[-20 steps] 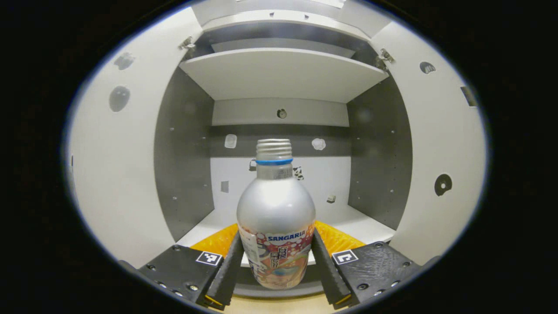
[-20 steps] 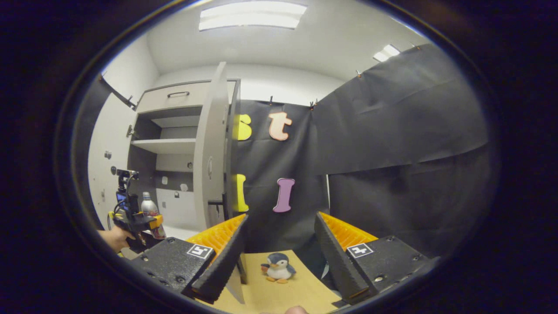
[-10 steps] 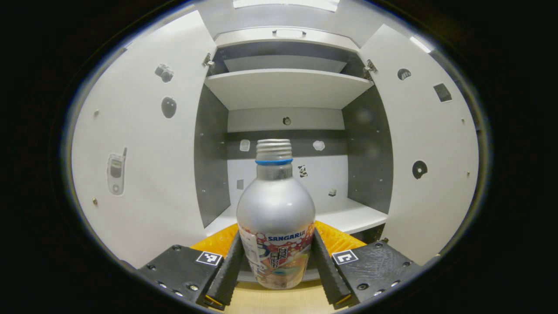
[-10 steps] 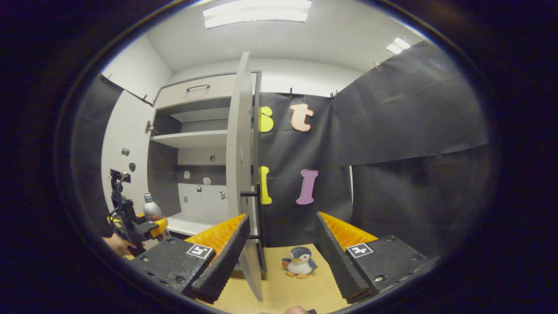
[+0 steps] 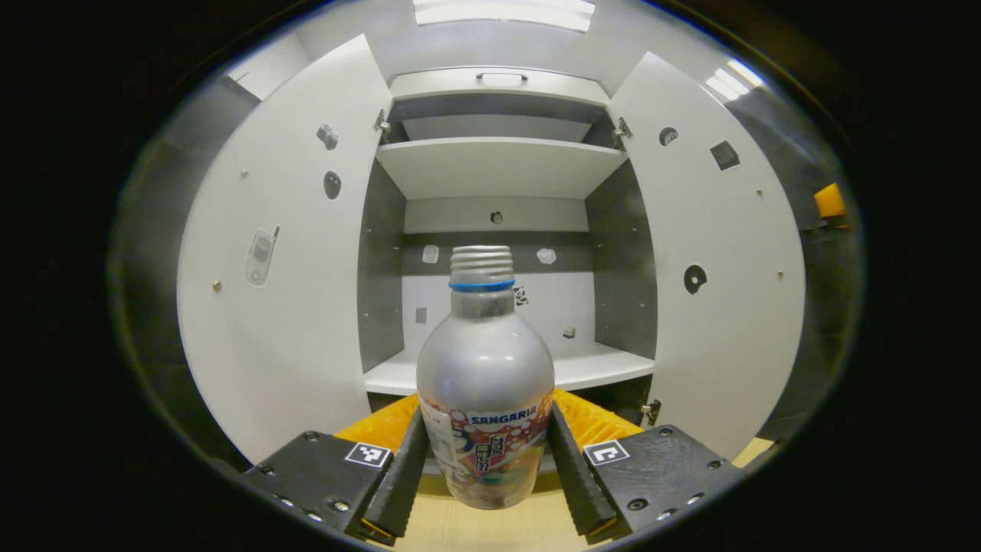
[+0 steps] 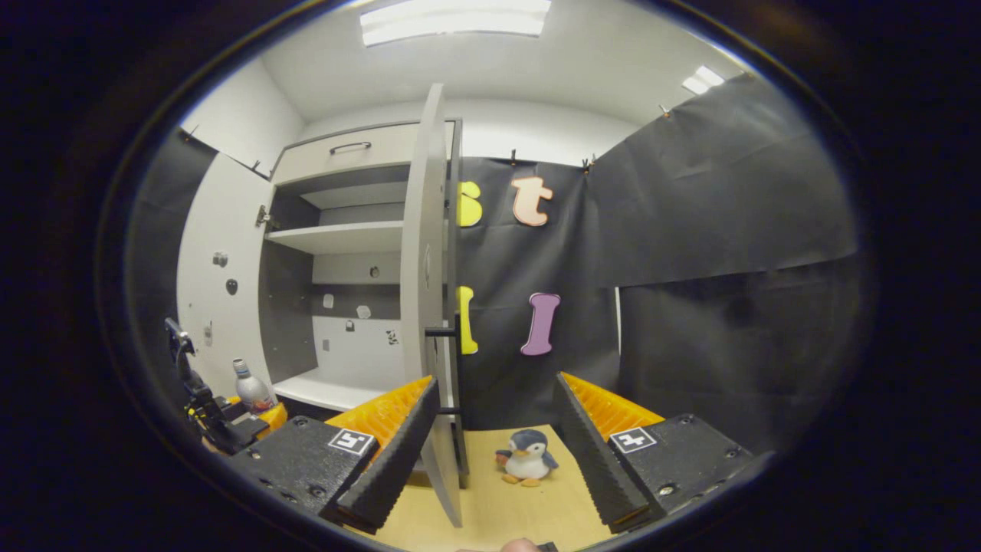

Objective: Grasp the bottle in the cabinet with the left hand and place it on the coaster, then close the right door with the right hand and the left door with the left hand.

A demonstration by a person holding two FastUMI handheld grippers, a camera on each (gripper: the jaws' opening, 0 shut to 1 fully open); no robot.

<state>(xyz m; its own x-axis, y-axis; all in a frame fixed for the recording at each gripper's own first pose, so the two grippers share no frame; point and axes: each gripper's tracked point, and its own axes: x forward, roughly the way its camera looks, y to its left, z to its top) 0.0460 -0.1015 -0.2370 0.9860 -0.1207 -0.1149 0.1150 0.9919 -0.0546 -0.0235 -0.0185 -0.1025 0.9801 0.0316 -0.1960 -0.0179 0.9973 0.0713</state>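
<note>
bottle [image 5: 485,387] held upright between fingers of left gripper [image 5: 485,491], out in front of cabinet [image 5: 498,165], above table [image 5: 490,529]. both doors swung open, left door [image 5: 280,261] and right door [image 5: 713,261] flanking shelves. in right gripper view, penguin toy [image 6: 527,458] seated on table between fingers of right gripper [image 6: 494,448], beside right door edge.
</note>
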